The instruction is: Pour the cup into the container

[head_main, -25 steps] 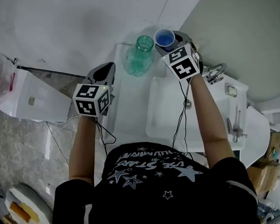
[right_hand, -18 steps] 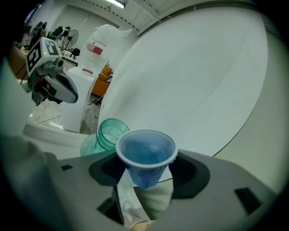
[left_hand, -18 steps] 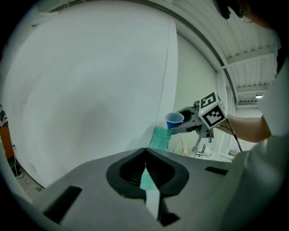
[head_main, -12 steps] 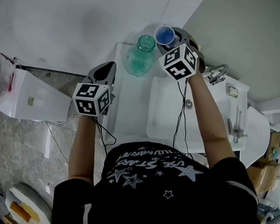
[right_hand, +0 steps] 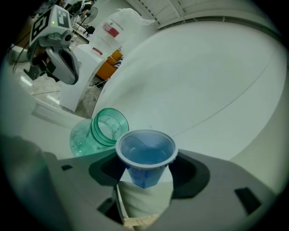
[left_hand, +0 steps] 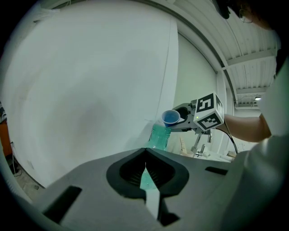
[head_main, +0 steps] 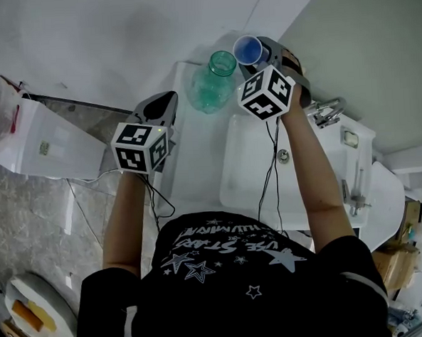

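1. The right gripper (head_main: 255,53) has its jaws clamped on the blue cup (head_main: 247,51), which tilts left, just right of the green glass container's (head_main: 211,84) mouth.
2. The container stands at the far end of the white counter (head_main: 196,165).
3. The left gripper (head_main: 159,109) hovers nearer and to the left, its jaws pressed together, empty.

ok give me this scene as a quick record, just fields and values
jar: green glass, open, upright on the white counter beside the sink
right gripper: jaws shut on the blue cup
cup position: raised, close beside the jar's mouth
left gripper: jaws together, nothing in them, apart from the jar
pour: no stream visible
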Tool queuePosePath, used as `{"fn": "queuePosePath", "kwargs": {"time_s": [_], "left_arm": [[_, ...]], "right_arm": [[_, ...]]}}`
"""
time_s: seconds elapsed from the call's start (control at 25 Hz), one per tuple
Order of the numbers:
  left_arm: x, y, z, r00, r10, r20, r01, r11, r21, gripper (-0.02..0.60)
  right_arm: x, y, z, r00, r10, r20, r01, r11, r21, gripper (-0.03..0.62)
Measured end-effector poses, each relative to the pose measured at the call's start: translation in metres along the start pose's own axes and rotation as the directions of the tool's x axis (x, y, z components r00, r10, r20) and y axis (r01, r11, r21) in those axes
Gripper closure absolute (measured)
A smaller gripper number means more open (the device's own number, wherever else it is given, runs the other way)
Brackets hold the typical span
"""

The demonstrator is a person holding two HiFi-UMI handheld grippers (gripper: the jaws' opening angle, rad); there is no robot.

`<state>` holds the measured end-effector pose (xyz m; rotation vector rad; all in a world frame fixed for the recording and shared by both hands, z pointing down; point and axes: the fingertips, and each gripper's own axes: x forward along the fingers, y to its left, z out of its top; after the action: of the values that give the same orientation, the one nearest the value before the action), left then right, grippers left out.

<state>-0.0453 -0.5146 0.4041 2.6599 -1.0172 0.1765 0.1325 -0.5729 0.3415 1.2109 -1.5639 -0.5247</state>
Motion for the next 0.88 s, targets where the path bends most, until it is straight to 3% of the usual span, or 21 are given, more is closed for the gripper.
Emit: {"fn": "queuePosePath", "kwargs": {"time_s": [0.32,0.88], "left_arm": [[-0.0003,0.0020,-0.0023,1.000,0.003,0.003,-0.003,1.000,-0.007,0.571],[-0.0011,0.0003,-0.0043,1.000,0.000,0.008,0.000,1.000,-0.018,0.571]], "right_arm": [[0.0015,0.0008,0.0046,0.999,-0.048,-0.007,0.047,0.993,-0.112,0.303],[0.0006,0.0015,0.0095,0.995,-0.095,-0.011,0.090,0.972,-0.216,0.303]]}}
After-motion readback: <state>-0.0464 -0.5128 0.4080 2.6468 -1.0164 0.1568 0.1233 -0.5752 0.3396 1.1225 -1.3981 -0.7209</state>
